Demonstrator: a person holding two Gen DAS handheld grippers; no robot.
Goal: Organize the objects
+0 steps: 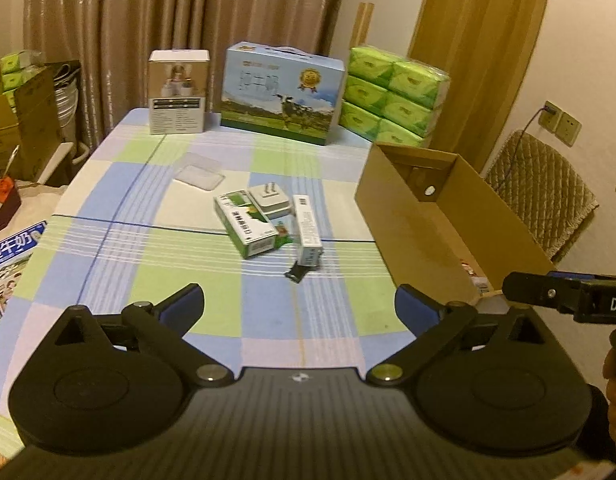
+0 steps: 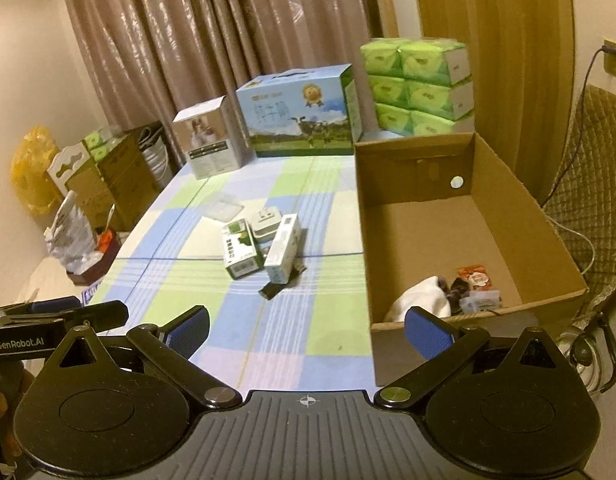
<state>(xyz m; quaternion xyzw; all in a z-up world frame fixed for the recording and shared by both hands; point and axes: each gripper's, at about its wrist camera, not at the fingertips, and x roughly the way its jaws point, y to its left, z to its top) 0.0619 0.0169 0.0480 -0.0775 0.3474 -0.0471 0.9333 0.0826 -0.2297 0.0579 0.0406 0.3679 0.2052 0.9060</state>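
A small pile lies mid-table: a green-and-white box (image 1: 248, 226) (image 2: 240, 250), a white plug adapter (image 1: 270, 202) (image 2: 266, 226), a long white box (image 1: 308, 228) (image 2: 283, 248) and a small black item (image 1: 297, 272) (image 2: 273, 290). A clear plastic lid (image 1: 200, 172) (image 2: 225, 210) lies behind them. An open cardboard box (image 1: 412, 216) (image 2: 504, 208) stands at the right; inside it are a white cloth (image 2: 422, 300) and small packets (image 2: 476, 280). My left gripper (image 1: 300, 312) is open and empty, short of the pile. My right gripper (image 2: 308, 330) is open and empty, near the box's front corner.
At the table's far edge stand a grey-white carton (image 1: 179, 92) (image 2: 210, 140), a blue milk carton (image 1: 282, 94) (image 2: 298, 114) and stacked green tissue packs (image 1: 392, 96) (image 2: 418, 88). A quilted chair (image 1: 544, 196) (image 2: 588, 184) stands right of the box. Boxes and bags crowd the floor at left.
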